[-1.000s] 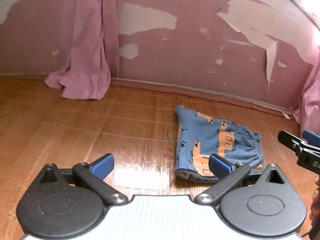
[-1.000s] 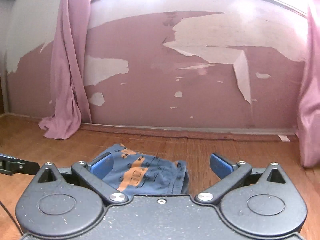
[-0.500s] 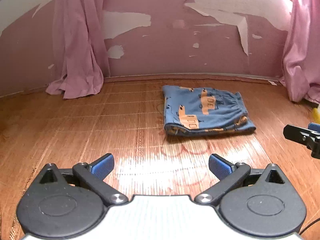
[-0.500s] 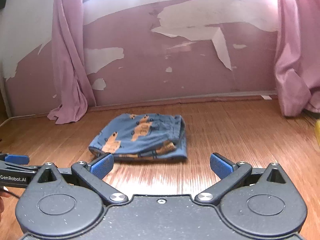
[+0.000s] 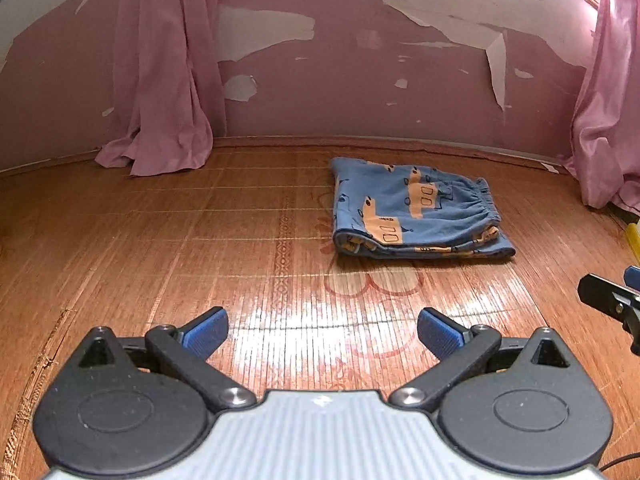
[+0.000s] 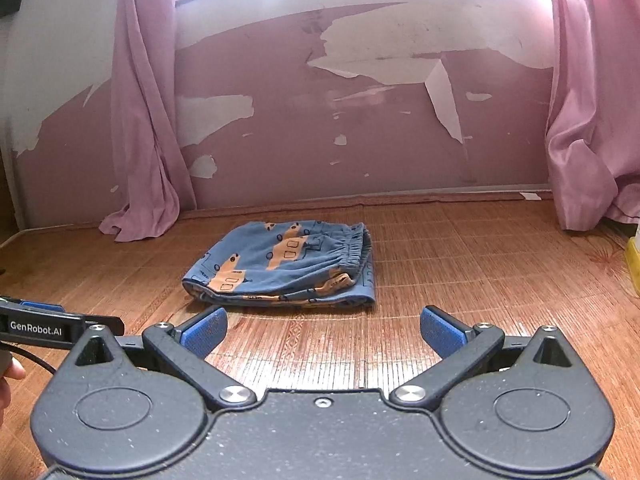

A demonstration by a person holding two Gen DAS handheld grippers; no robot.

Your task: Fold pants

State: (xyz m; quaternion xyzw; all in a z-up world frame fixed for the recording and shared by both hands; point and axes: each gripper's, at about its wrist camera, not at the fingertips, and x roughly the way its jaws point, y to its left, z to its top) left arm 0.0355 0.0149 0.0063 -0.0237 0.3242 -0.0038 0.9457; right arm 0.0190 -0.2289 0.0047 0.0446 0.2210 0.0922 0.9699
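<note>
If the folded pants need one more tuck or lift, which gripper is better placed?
Probably the right gripper: the pants lie just beyond its open jaws, while they sit farther off and rightward of the left gripper.

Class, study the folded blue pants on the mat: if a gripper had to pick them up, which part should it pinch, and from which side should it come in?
Probably the rounded fold corner of the pants, nearest the left gripper. There the layers bulge slightly off the mat, so an open jaw coming in low from the near side could close over all of them.
</note>
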